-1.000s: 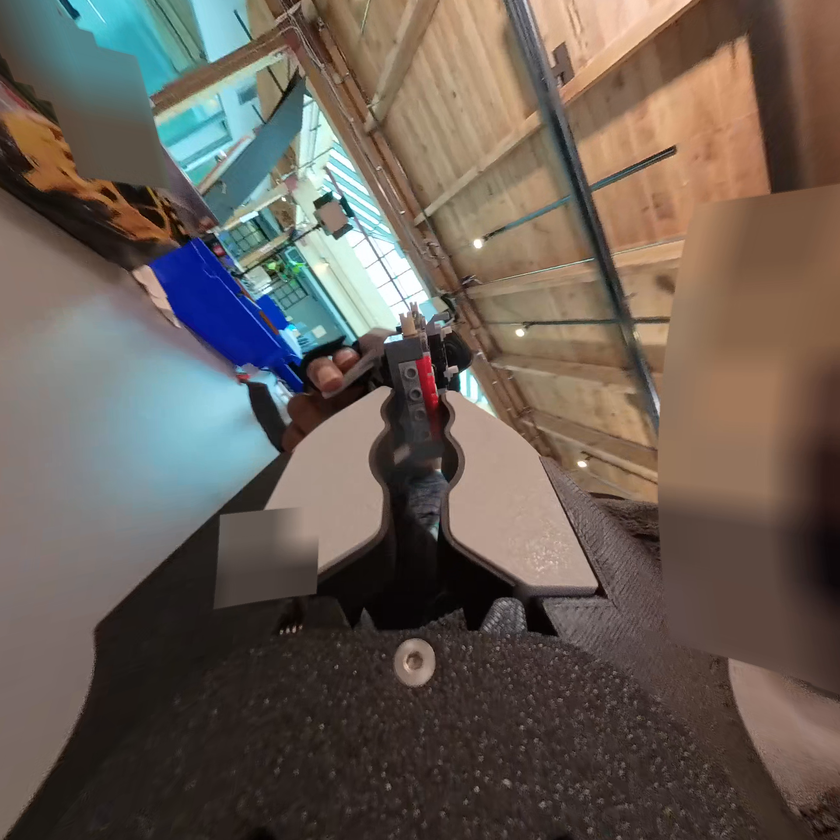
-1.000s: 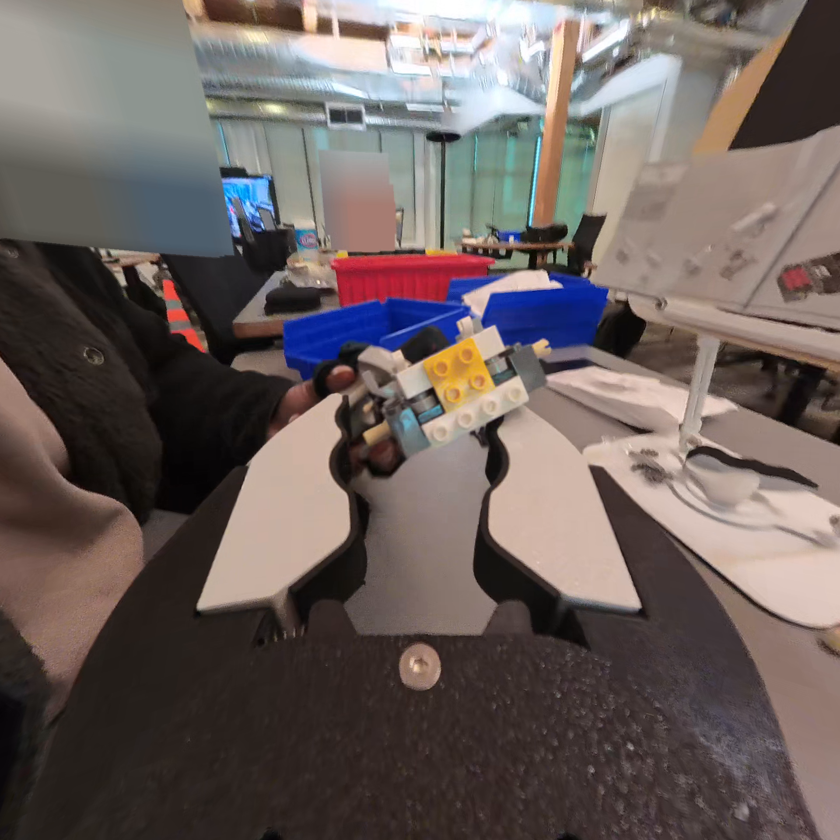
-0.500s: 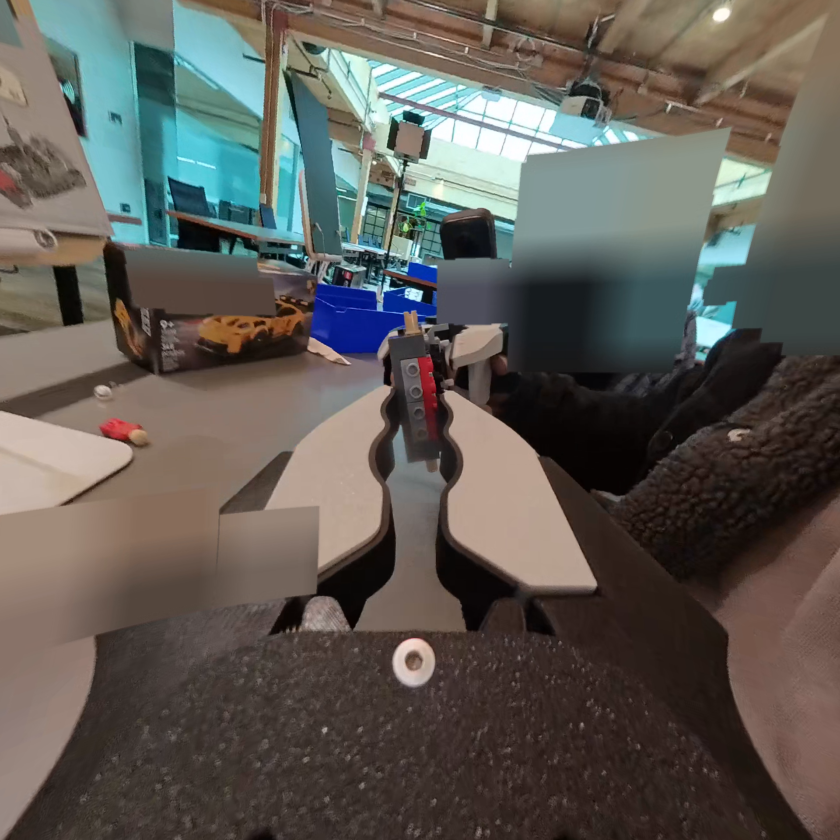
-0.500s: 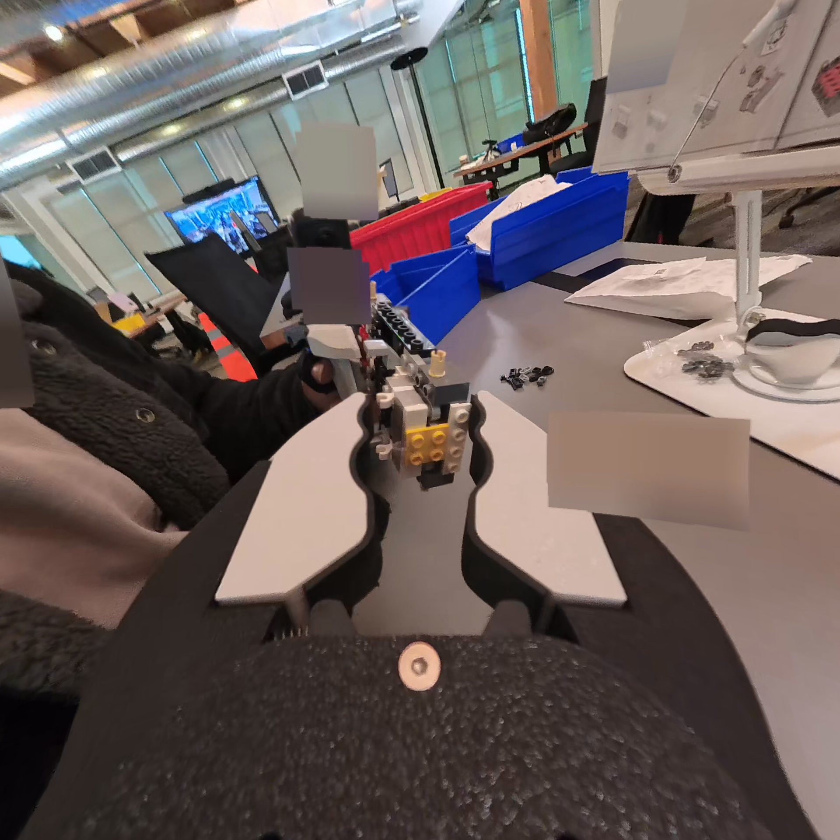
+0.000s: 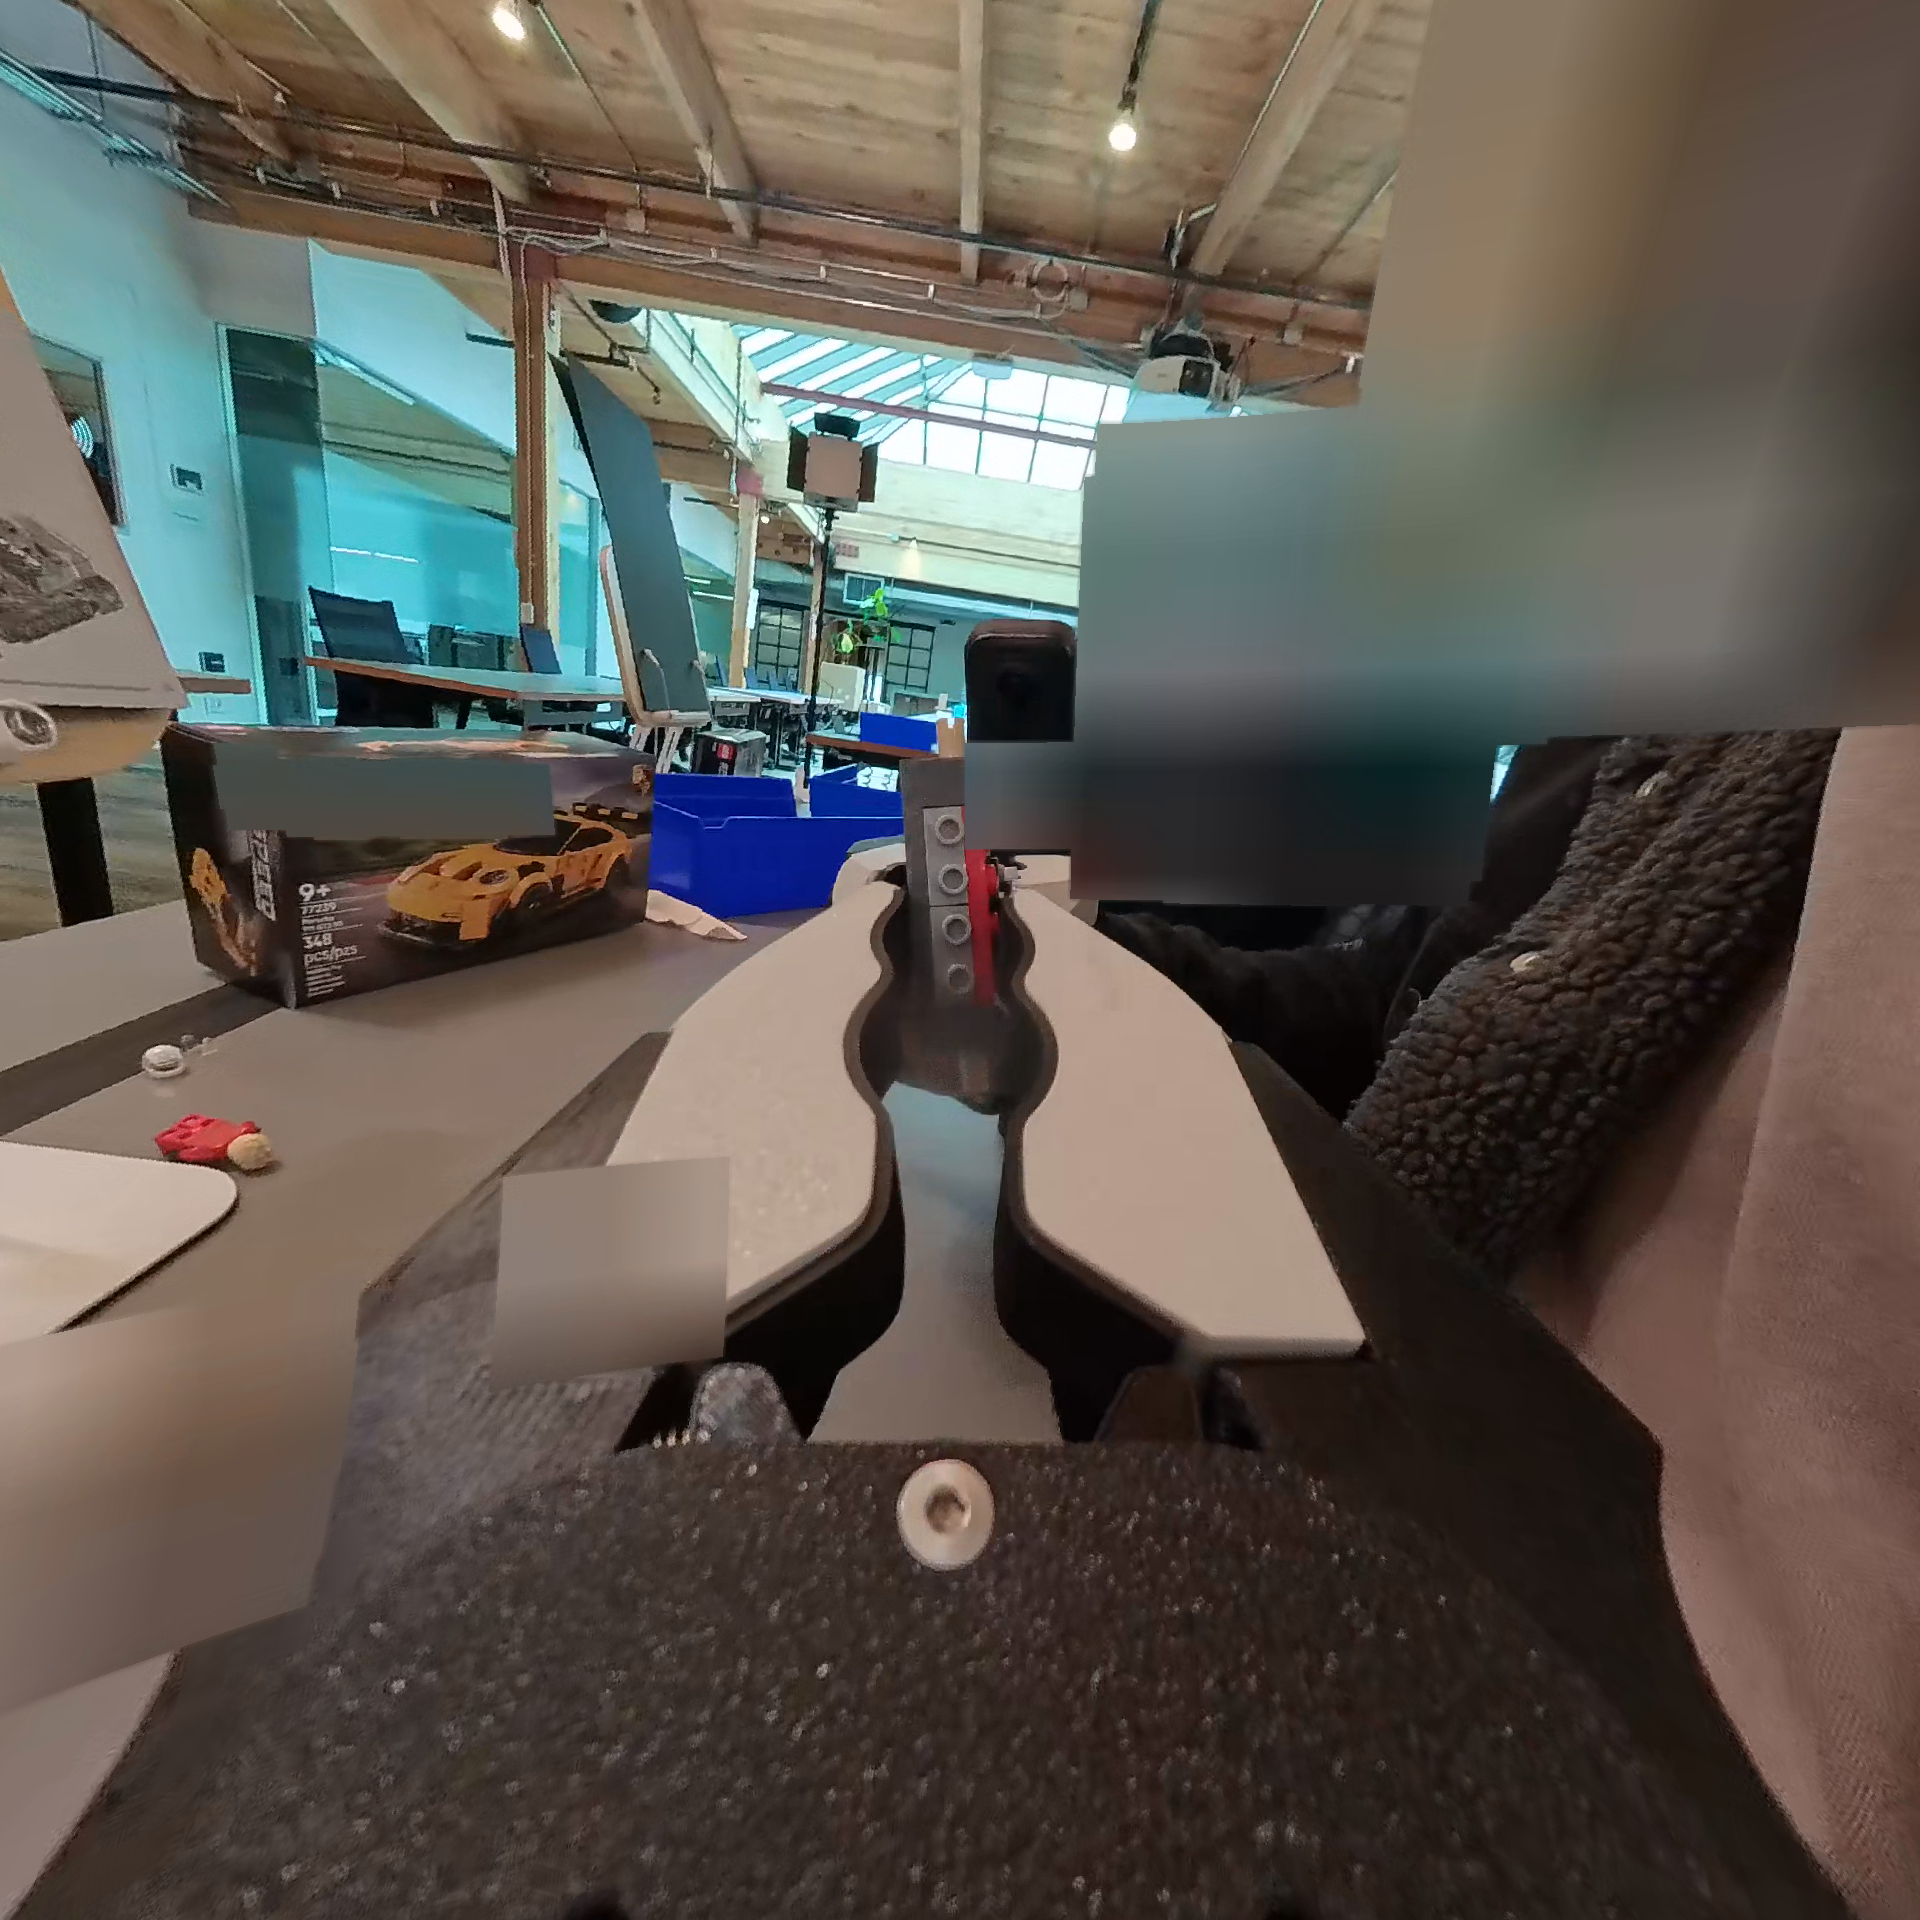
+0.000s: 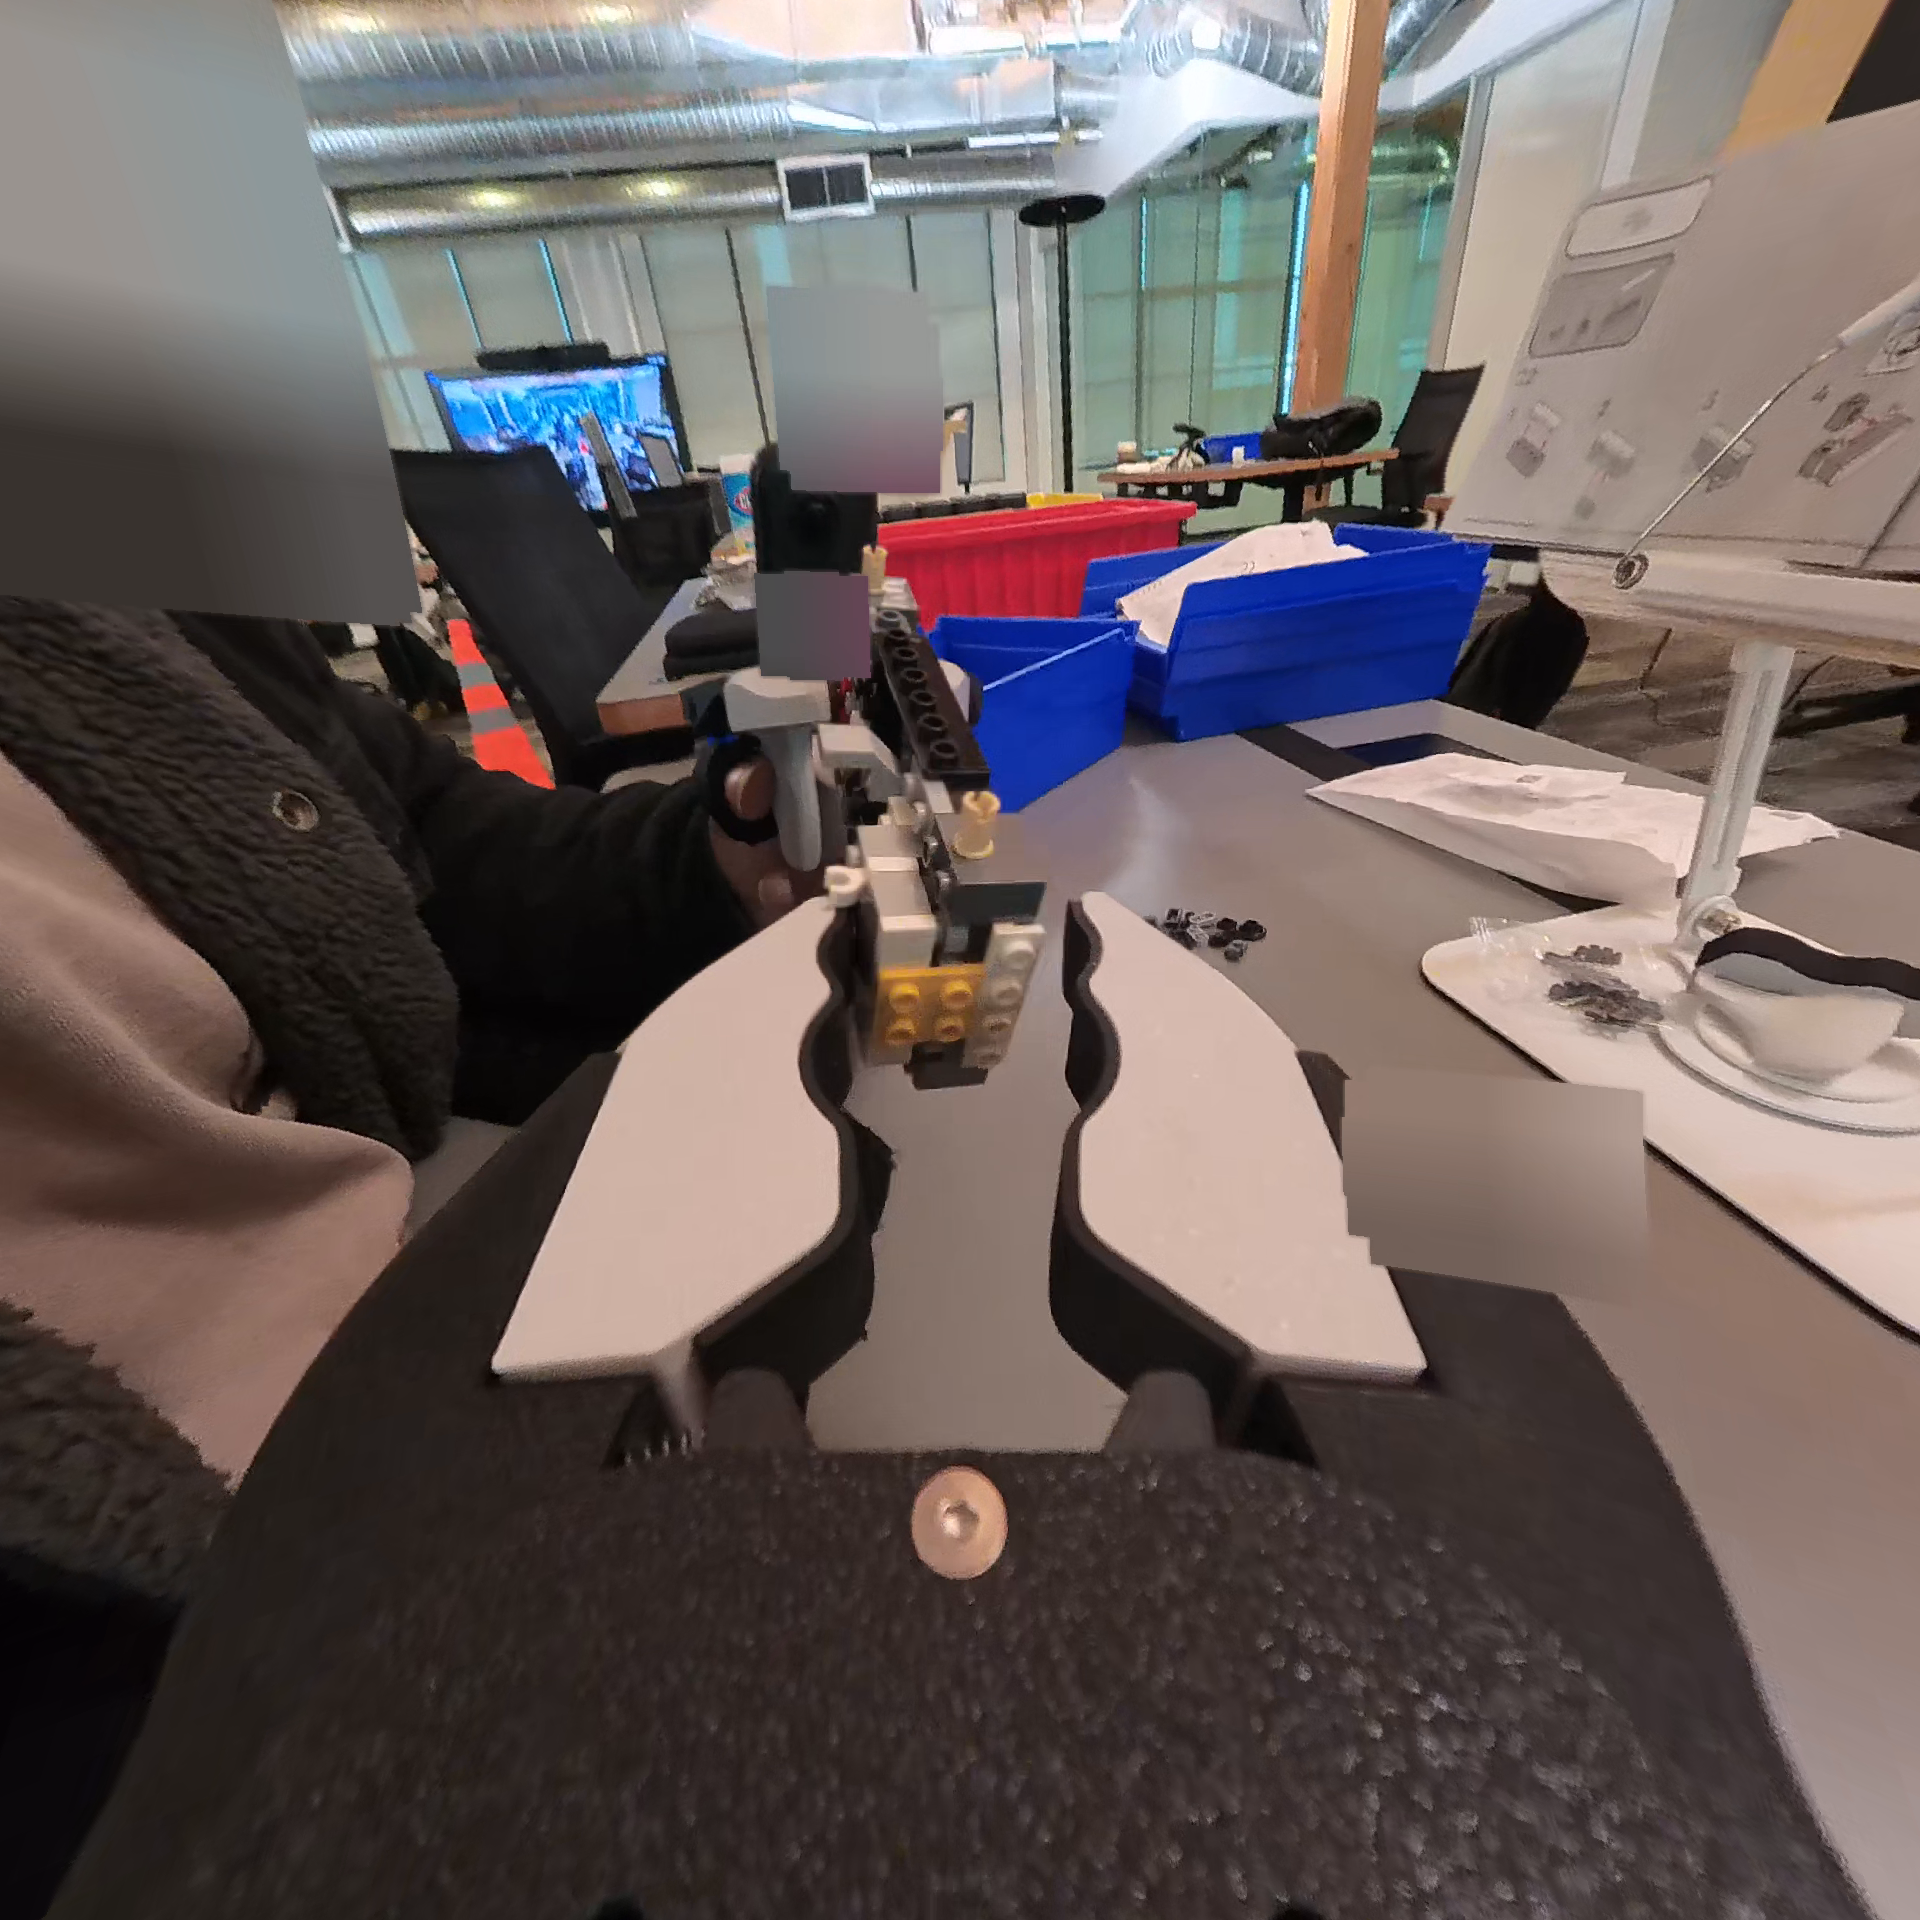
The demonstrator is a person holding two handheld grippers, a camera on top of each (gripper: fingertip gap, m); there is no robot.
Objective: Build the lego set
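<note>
Left wrist view: grey counter [image 5: 436, 1081] under a timber ceiling; set box [image 5: 416, 852] far to the left of the left gripper [image 5: 951, 935], blue bins [image 5: 748, 847] ahead, small red piece [image 5: 203, 1136] low on the left. Left gripper level, pinching the lego assembly [image 5: 956, 914] upright at its tips.

Right wrist view: same counter [image 6: 1195, 831], blue and red bins [image 6: 1299, 634] ahead, instruction stand [image 6: 1735, 748] and loose black pieces [image 6: 1210, 928] to the right. Right gripper [image 6: 951, 997] level, spread; lego assembly [image 6: 951, 987] between its fingers, beside the left one, clear of the right one. Left gripper [image 6: 831, 769] just beyond, with a hand [image 6: 753, 821].
</note>
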